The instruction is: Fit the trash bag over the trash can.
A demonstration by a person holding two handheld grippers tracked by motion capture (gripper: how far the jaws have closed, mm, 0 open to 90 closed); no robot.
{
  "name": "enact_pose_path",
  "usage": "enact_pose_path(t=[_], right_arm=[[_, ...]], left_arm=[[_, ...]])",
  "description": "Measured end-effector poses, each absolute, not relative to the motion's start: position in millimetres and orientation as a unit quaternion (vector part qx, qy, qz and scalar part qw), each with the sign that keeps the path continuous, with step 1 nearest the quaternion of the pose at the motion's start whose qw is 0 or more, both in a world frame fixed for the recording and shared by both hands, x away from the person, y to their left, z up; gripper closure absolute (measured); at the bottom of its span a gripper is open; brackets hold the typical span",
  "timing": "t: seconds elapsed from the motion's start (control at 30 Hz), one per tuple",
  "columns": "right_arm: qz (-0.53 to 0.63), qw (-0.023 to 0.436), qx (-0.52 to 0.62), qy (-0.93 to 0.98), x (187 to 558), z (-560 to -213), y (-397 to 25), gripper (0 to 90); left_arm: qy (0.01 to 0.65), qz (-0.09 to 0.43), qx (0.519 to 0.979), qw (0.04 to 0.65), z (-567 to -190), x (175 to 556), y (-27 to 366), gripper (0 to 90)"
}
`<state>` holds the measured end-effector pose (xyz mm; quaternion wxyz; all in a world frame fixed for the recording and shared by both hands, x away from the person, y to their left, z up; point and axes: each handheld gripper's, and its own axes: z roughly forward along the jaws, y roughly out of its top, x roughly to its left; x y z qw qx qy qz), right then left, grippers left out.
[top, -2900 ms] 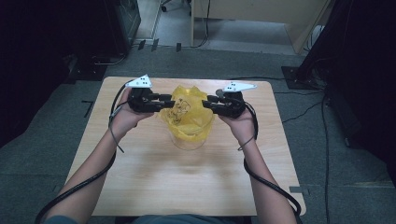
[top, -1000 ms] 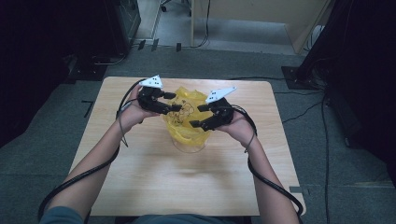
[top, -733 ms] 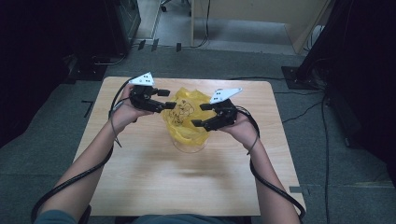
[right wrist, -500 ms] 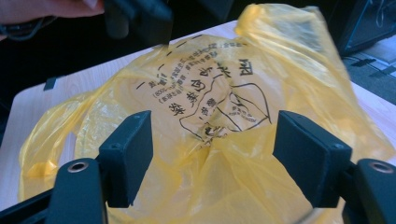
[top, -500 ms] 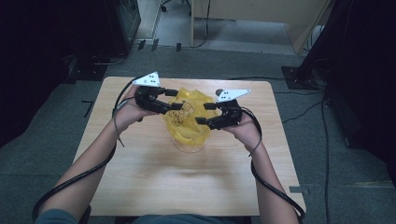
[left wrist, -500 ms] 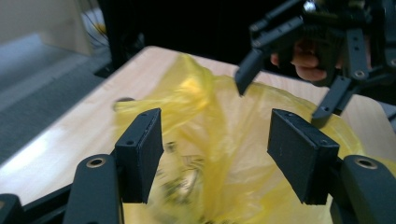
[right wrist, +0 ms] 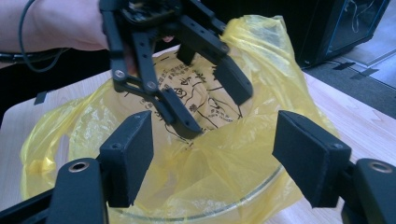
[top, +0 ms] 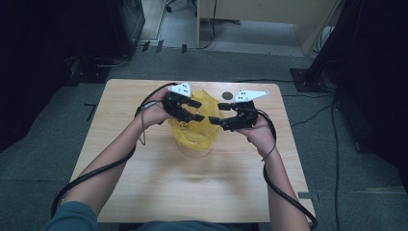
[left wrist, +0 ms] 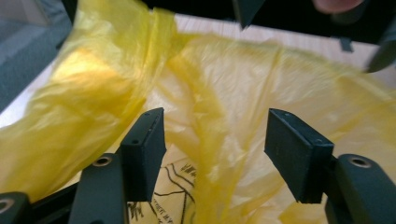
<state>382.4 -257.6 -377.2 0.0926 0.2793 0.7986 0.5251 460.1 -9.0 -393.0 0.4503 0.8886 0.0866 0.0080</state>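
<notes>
A thin yellow plastic bag (top: 192,132) with black print lines a clear round container (top: 198,150) at the middle of the table. My left gripper (top: 196,110) hangs open over the bag's left side, and in the left gripper view (left wrist: 210,126) crumpled yellow film (left wrist: 93,93) lies in front of its spread jaws. My right gripper (top: 217,113) is open over the bag's right side. In the right gripper view (right wrist: 215,135) its jaws frame the bag's mouth (right wrist: 261,56) and the container's rim (right wrist: 233,200), with the left gripper (right wrist: 217,114) open facing it.
A wooden table (top: 159,192) holds the container. A small dark round object (top: 226,95) lies near the far edge. Grey carpet, cables and dark furniture (top: 375,72) surround the table.
Both grippers were at the bag's two sides at first. They have since come in over the bag's mouth, and the left gripper has shifted right, toward the right one.
</notes>
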Motion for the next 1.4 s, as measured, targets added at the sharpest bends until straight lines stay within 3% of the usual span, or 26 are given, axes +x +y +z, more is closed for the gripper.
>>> enact_pose_path(t=[0.1,0.63,0.9,1.1,1.4], right_arm=[[0.524,0.091,0.277,0.801,383,-378,-255,29.2],[0.503,0.090,0.284,0.812,384,-385,-249,29.2],[0.513,0.094,0.293,0.801,386,-383,-253,29.7],[0.512,0.095,0.294,0.802,385,-384,-254,30.3],[0.509,0.102,0.301,0.800,388,-384,-252,30.8]], left_arm=[[0.107,0.010,0.896,0.431,-395,464,-14,31.8],[0.090,0.057,0.904,0.414,-399,461,-15,33.9],[0.076,-0.003,0.885,0.460,-390,458,-17,34.7],[0.067,-0.020,0.908,0.413,-402,455,-19,36.1],[0.074,-0.038,0.908,0.411,-405,449,-14,36.5]])
